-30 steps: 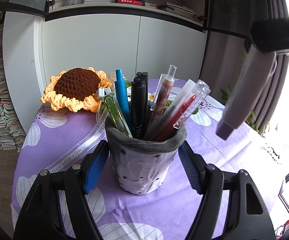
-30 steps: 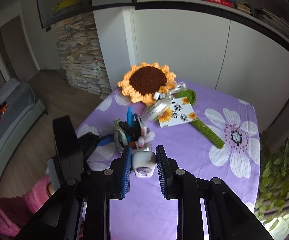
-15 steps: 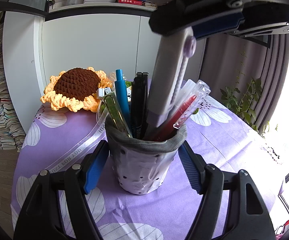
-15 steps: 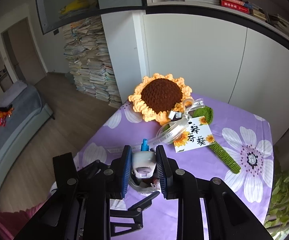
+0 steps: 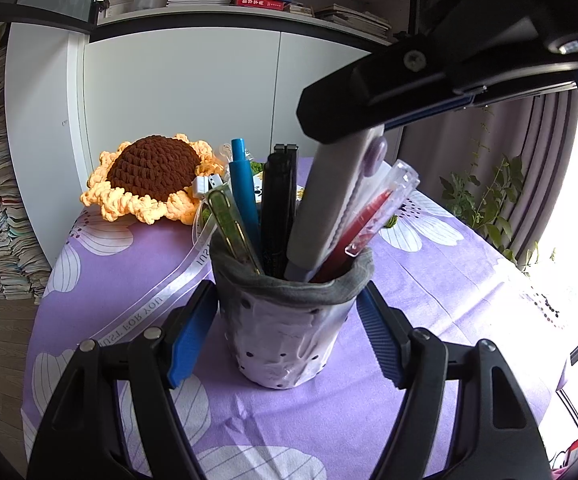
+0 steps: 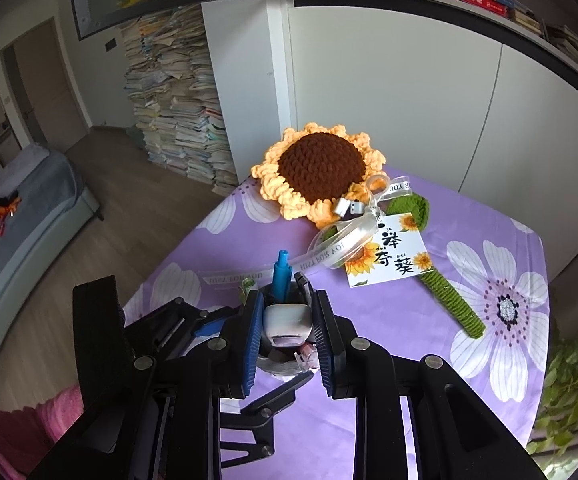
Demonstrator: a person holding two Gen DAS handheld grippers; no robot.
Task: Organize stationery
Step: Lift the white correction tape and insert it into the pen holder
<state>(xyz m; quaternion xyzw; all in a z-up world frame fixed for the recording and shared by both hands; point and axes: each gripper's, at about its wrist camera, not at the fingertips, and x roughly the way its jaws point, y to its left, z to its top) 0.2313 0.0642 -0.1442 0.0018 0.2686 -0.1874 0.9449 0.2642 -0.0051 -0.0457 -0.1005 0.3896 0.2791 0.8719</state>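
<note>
- Purple flower-print tablecloth (image 5: 429, 280) covers the table; white cabinets fill the upper frame.
- One pen holder (image 5: 289, 332) stands at centre, clamped between the left gripper's (image 5: 287, 340) blue pads.
- Inside it: one blue pen (image 5: 243, 192), one black marker (image 5: 277, 208), one green pen (image 5: 231, 224), one red pen (image 5: 369, 220).
- One white correction tape (image 5: 329, 208), tip inside the holder, is clamped by the right gripper (image 6: 287, 328).
- One crochet sunflower (image 5: 149, 178) lies at left behind the holder.
</note>
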